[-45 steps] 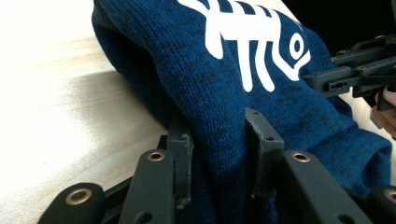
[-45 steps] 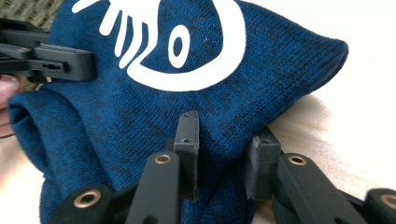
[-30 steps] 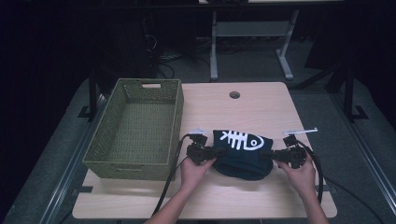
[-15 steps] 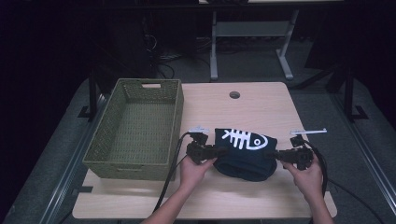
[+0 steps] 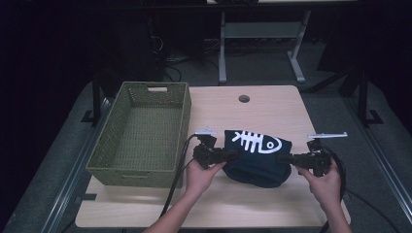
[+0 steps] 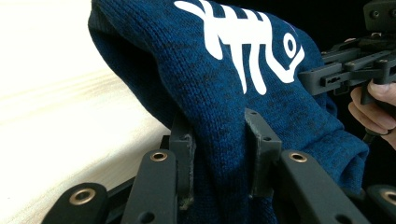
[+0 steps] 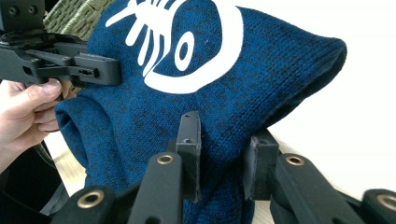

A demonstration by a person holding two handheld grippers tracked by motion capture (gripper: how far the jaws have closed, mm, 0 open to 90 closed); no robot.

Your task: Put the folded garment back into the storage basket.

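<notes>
Dark floor surrounds a pale wooden desk (image 5: 272,109) with a green wicker basket (image 5: 141,133) on its left side. Just right of the basket, near the front edge, a folded blue knit sweater (image 5: 257,155) with a white fishbone print hangs between two grippers. The left gripper (image 5: 228,155) has its fingers clamped on the sweater's left end; the right gripper (image 5: 286,158) pinches its right end the same way.
</notes>
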